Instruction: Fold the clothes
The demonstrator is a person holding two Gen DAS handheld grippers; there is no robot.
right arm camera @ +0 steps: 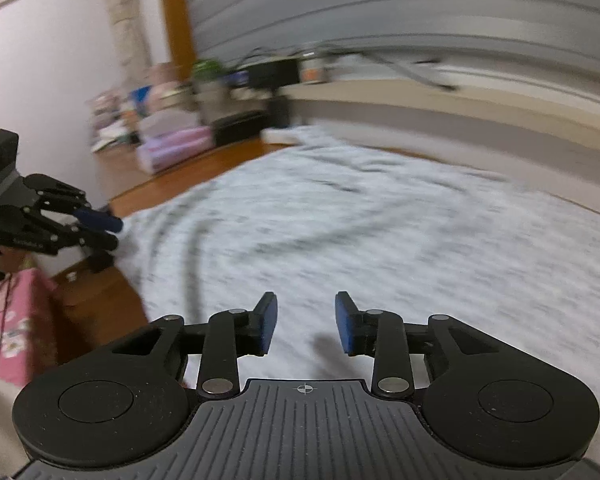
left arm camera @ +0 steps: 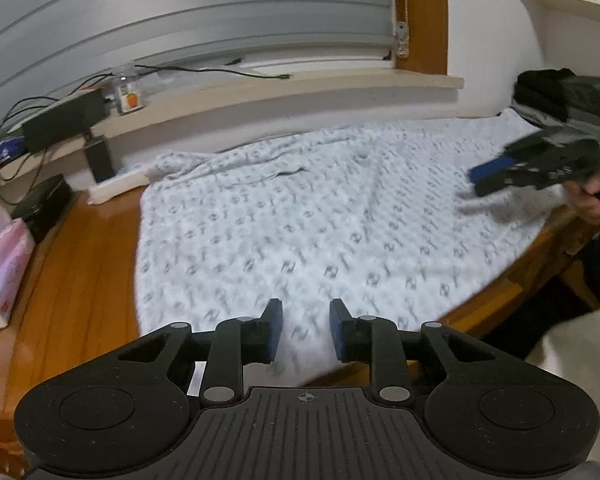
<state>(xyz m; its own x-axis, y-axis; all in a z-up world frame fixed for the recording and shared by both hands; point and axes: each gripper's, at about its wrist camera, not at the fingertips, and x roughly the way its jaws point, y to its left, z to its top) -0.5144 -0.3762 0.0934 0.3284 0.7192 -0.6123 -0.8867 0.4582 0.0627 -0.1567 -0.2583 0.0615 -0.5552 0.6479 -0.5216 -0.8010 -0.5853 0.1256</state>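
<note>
A white garment with a small grey printed pattern lies spread flat over a wooden table. My left gripper hovers open above the garment's near edge, nothing between its blue pads. My right gripper is also open and empty, low over the same cloth, which looks blurred. In the left wrist view the right gripper shows at the far right, held by a hand above the cloth's right side. In the right wrist view the left gripper appears at the far left by the cloth's left edge.
A windowsill with cables, a black box and a small jar runs behind the table under grey blinds. A pink tissue pack sits at the left. Dark items lie at the back right corner. Bare wood shows left of the cloth.
</note>
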